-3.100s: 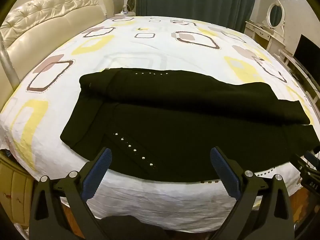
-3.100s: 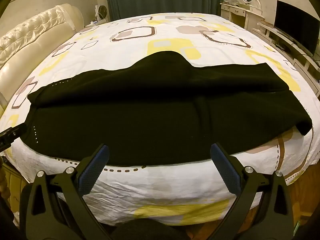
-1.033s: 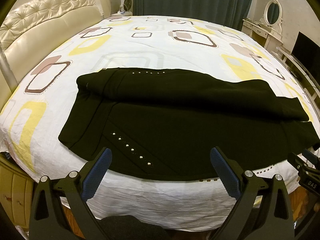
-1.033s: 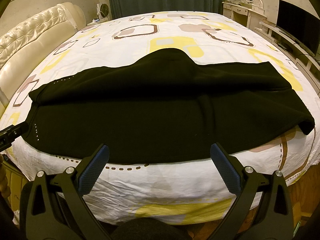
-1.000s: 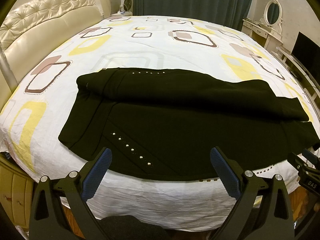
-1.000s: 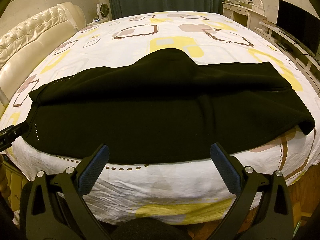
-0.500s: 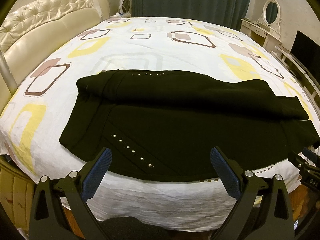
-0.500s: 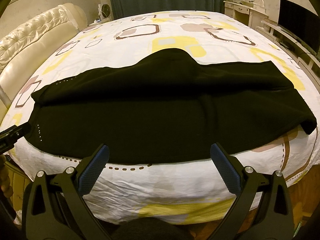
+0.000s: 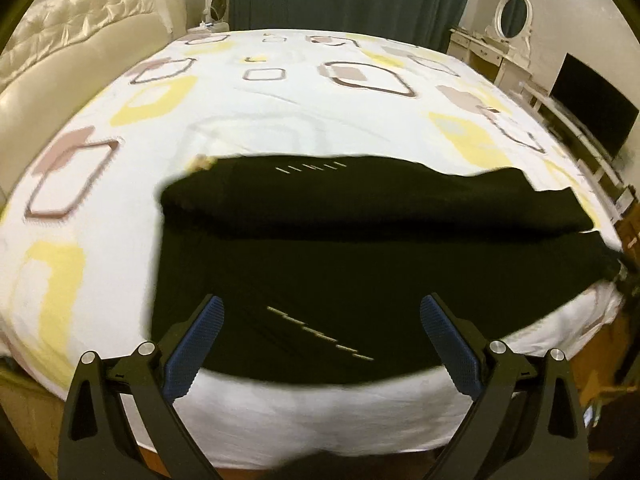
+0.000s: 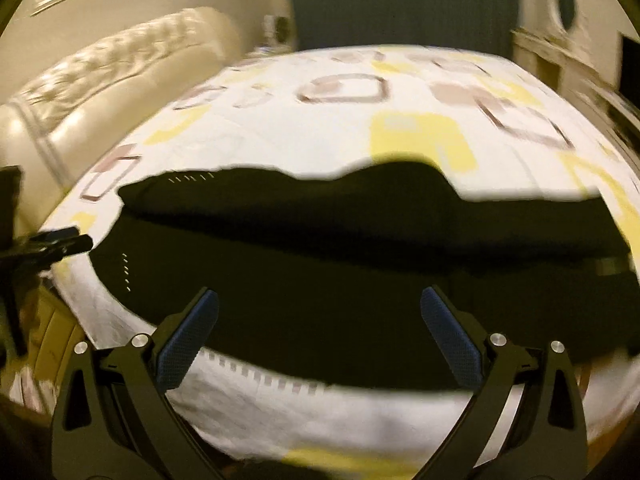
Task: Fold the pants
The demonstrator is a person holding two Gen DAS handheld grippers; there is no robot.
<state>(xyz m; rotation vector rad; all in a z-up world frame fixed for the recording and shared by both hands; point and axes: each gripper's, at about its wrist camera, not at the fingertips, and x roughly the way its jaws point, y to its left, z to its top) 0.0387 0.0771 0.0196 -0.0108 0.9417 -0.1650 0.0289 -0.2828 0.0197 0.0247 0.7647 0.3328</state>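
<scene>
The black pants (image 9: 360, 264) lie spread across the near half of the bed (image 9: 280, 120), their long axis running side to side along the bed's near edge. One leg seems laid over the other on the far side, forming a raised band with a row of small studs near the headboard (image 9: 80, 52) end. Both views are smeared by motion blur, so fine detail is lost.

The left gripper (image 9: 320, 340) hangs just off the bed's near edge, over the end of the pants nearer the headboard, where a diagonal line of studs sits. Its blue fingers (image 9: 194, 354) are spread wide with nothing between them, and they seem to touch no cloth. The right gripper (image 10: 320, 332) hovers over the middle and foot-end stretch of the pants, its fingers (image 10: 188, 348) likewise splayed wide and empty. In the right wrist view the tip of the left gripper shows at the headboard-side corner of the pants.

The pants lie straight ahead of both pairs of fingers, just beyond and below them. I judge the left hand is nearer the waist end and the right nearer the cuffs, though I cannot tell for certain which end is which. The next move likely calls for each hand to drop onto the near hem.
</scene>
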